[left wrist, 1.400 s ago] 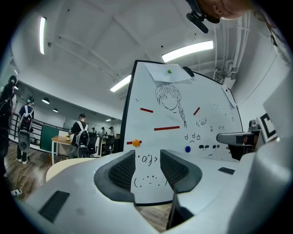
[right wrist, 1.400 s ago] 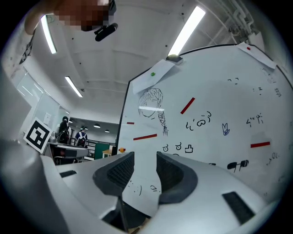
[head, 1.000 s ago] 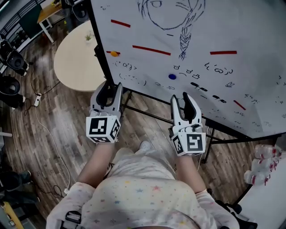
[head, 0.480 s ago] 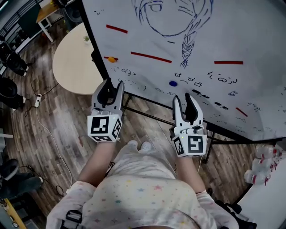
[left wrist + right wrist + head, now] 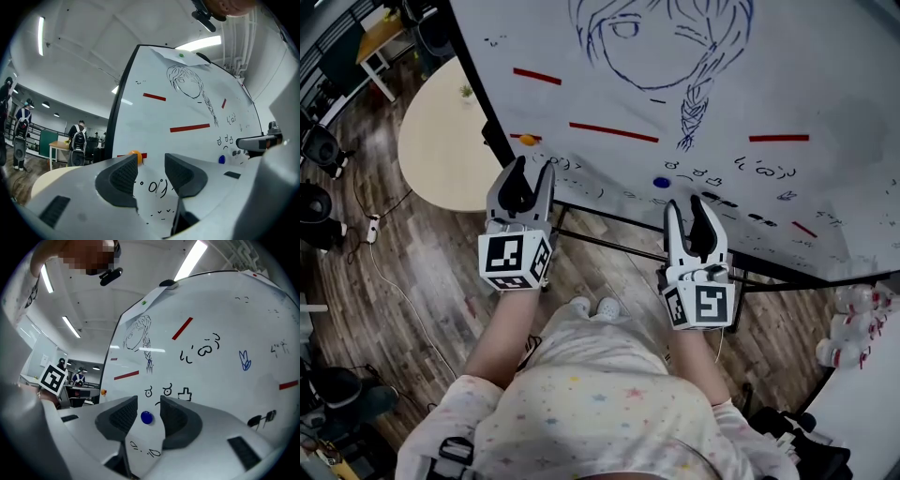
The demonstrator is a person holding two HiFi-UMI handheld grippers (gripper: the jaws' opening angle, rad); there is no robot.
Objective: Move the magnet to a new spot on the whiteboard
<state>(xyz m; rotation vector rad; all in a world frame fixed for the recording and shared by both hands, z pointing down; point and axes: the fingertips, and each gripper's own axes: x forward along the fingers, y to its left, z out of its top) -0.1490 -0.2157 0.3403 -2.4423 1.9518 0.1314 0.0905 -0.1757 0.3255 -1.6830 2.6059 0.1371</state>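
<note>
A round blue magnet [image 5: 662, 183] sticks to the lower part of the whiteboard [image 5: 825, 84]; in the right gripper view the blue magnet [image 5: 146, 417] shows between the jaws but farther off. My right gripper [image 5: 692, 208] is open, just below and right of it, apart from the board. A small orange magnet [image 5: 528, 140] sits near the board's left edge; it shows as an orange magnet [image 5: 135, 155] just past the left jaw. My left gripper [image 5: 524, 174] is open and empty below it.
Red strip magnets [image 5: 613, 131] and pen drawings cover the whiteboard. A round beige table [image 5: 441, 141] stands to the left. The board's black stand [image 5: 609, 246] crosses behind the grippers. Bottles [image 5: 853, 337] sit at right. Cables [image 5: 403, 281] lie on the wood floor.
The view has shifted, and both grippers have come slightly closer to the board. Both stayed open and neither took hold of anything.
</note>
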